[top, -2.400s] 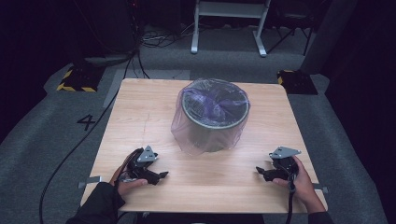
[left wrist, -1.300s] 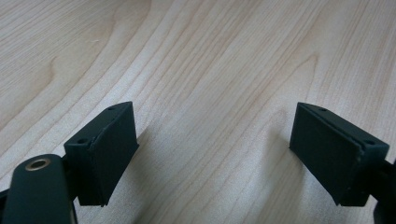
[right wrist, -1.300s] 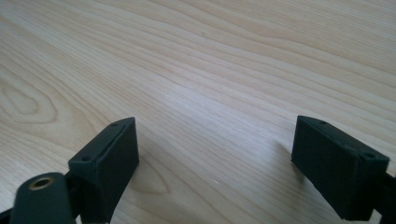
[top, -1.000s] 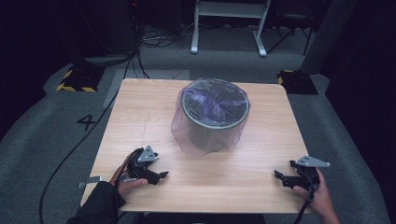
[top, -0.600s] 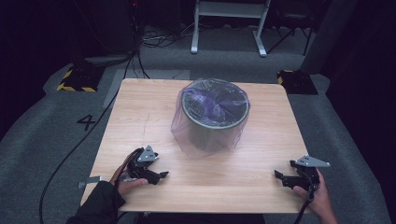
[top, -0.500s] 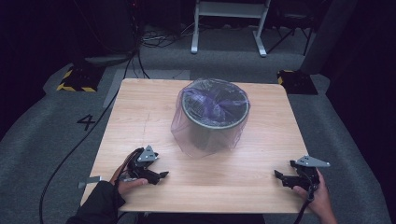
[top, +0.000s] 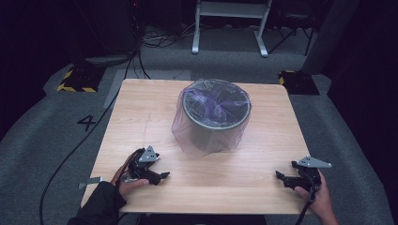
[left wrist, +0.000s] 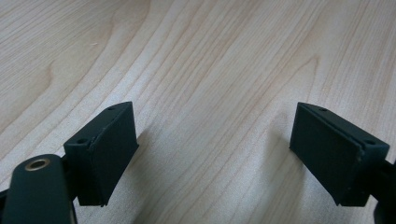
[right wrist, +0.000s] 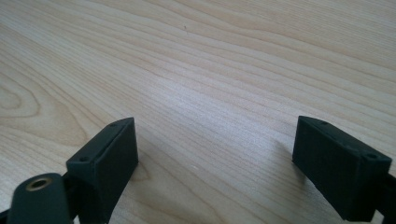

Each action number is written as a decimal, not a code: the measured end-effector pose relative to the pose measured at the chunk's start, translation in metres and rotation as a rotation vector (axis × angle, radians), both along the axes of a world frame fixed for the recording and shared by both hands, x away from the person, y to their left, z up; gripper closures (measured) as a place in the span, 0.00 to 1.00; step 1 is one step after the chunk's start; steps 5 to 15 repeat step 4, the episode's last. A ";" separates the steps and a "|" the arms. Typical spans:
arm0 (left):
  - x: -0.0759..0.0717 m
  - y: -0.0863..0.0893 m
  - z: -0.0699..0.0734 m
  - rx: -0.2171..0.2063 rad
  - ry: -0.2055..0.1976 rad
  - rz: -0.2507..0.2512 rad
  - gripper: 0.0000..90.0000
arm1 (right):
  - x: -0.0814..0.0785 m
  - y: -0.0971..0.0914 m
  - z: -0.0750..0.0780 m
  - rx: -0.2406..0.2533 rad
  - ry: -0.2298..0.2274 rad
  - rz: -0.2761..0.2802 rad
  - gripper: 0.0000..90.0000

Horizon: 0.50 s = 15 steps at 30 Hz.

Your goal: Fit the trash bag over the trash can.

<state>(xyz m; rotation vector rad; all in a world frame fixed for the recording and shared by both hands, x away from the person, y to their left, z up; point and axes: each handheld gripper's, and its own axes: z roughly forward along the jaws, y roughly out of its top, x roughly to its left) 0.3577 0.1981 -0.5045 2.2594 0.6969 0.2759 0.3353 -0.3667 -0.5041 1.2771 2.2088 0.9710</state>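
Bin (top: 213, 124) veiled by a cloudy bag (top: 187, 133), contents unreadable. Right forearm cut off at the bottom edge. Far room lost in darkness.

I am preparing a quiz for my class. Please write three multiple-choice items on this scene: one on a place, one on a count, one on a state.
1. Where does the round bin with its clear plastic liner stand?
A. middle of the wooden table, toward the far edge
B. at the near left corner
C. on the floor

2. How many tongs rest on the table?
A. one
B. two
C. three

3. How are the left tongs' jaws?
A. shut on the liner
B. shut on nothing
C. wide apart over bare wood

Key: 1 A, the high view shows it there; 2 B, the left tongs and the right tongs; 3 C, only wood lies between the jaws.
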 end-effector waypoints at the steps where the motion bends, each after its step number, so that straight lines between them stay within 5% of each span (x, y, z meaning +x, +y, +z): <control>1: 0.000 0.000 0.000 0.000 0.000 0.000 0.16 | 0.000 0.000 0.000 0.000 -0.001 0.000 0.16; 15: 0.000 0.000 0.000 0.000 0.000 0.000 0.16 | 0.000 0.000 0.000 0.000 -0.001 0.000 0.16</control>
